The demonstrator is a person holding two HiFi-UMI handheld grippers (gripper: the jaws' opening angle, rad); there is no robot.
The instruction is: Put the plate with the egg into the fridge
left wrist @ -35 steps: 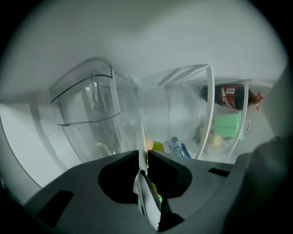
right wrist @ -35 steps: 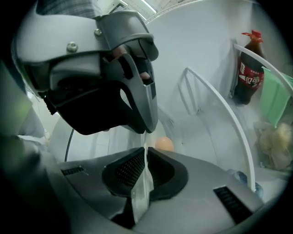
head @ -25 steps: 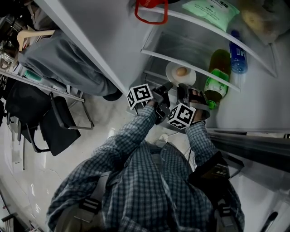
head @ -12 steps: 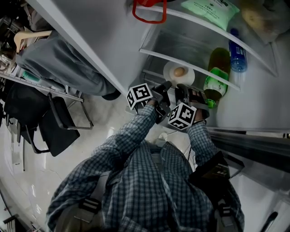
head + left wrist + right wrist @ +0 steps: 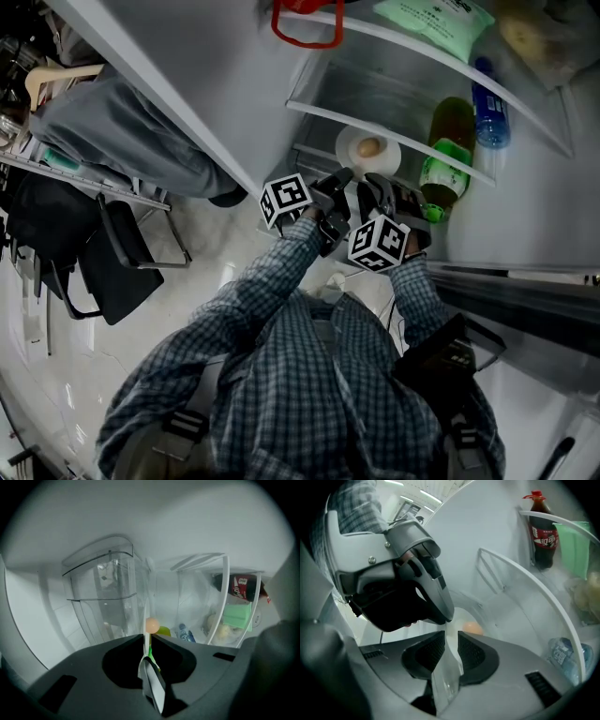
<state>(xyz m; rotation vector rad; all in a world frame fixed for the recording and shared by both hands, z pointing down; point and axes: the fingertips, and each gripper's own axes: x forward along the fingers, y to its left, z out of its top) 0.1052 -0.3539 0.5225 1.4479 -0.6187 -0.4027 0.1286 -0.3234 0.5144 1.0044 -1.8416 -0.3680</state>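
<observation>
A white plate point(image 5: 354, 147) carrying a brown egg point(image 5: 369, 147) hangs just in front of the white fridge shelf point(image 5: 394, 128). Both grippers hold its near rim. My left gripper point(image 5: 341, 184) is shut on the rim at the left. In the left gripper view the plate point(image 5: 146, 627) shows edge-on between the jaws, the egg point(image 5: 152, 625) just beyond. My right gripper point(image 5: 379, 187) is shut on the rim beside it. In the right gripper view the plate point(image 5: 451, 637) runs between the pads, with the egg point(image 5: 472, 628) past them and the left gripper point(image 5: 410, 590) close at the left.
A green bottle point(image 5: 441, 167) and a blue bottle point(image 5: 491, 120) lie right of the plate. A green packet point(image 5: 434, 17) and a red handle point(image 5: 308, 26) sit on the shelf above. A cola bottle point(image 5: 543, 532) stands in a door rack. The open fridge door point(image 5: 187, 84) is at the left.
The plate with the egg and both grippers have shifted slightly up and left, closer to the fridge shelf. Both grips are unchanged.
</observation>
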